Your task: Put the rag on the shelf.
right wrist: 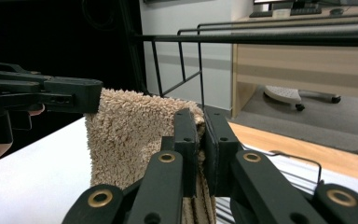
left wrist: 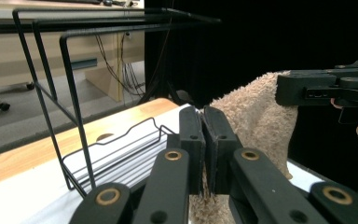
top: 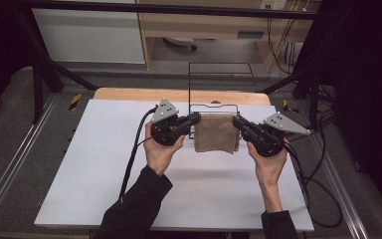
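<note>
White table (top: 79,164) under us; we hold tan towel (top: 217,133) folded, just in front of wire rack (top: 214,107). Left gripper (top: 195,119) and right gripper (top: 236,121) each clamp one top corner, keeping towel hanging flat, likely for draping over rack.

Black wire rack (top: 218,84) at far edge of white table (top: 104,169); wooden desk (top: 204,25) beyond.

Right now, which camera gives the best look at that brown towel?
The high view: the whole towel hangs spread between both tongs, in front of the wire rack. Each gripper view shows just one fluffy part, partly hidden by black jaws clamped on its edge.
</note>
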